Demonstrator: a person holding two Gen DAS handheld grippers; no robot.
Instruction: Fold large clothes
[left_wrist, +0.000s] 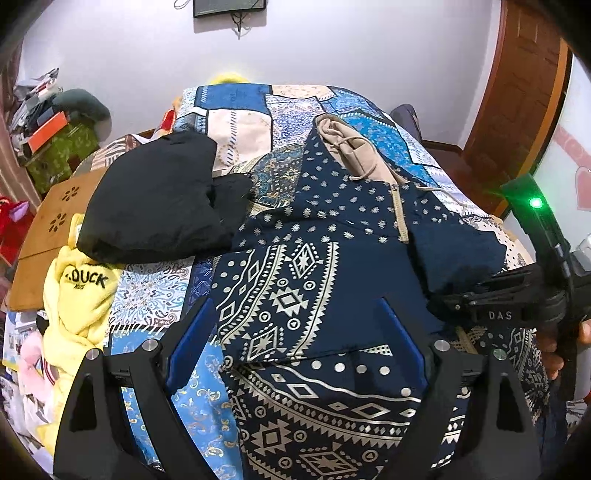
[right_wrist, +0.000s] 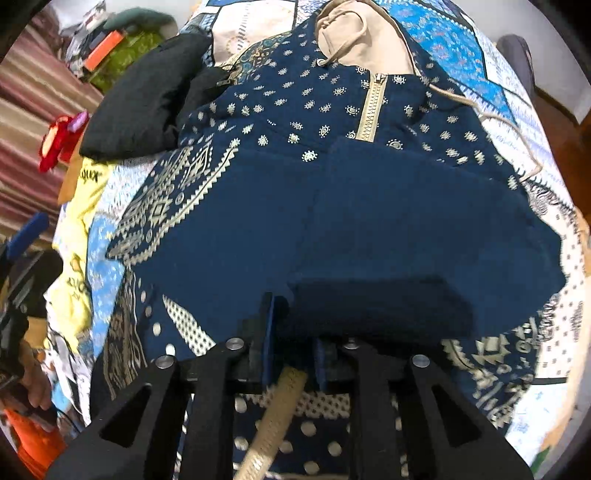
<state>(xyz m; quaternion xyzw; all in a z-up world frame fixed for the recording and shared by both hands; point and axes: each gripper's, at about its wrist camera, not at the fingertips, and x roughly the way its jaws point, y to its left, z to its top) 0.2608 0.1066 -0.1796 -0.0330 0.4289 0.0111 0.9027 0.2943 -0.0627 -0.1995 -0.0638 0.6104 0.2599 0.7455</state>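
Note:
A navy hoodie (left_wrist: 332, 258) with cream tribal print, a beige zip and a beige hood lining lies on the patchwork bedspread (left_wrist: 236, 125). My left gripper (left_wrist: 295, 325) is open above its printed lower part, blue fingers apart, nothing between them. My right gripper (right_wrist: 293, 325) is shut on a folded plain navy part of the hoodie (right_wrist: 369, 221), held over the garment's body. The right gripper also shows in the left wrist view (left_wrist: 491, 306) at the hoodie's right edge. The hood (right_wrist: 354, 33) lies at the far end.
A folded black garment (left_wrist: 155, 199) lies on the bed left of the hoodie. A yellow "DUCK" cloth (left_wrist: 81, 295) hangs at the left edge beside a wooden tray (left_wrist: 51, 236). Clutter (left_wrist: 48, 122) is stacked at far left. A wooden door (left_wrist: 517, 85) stands at right.

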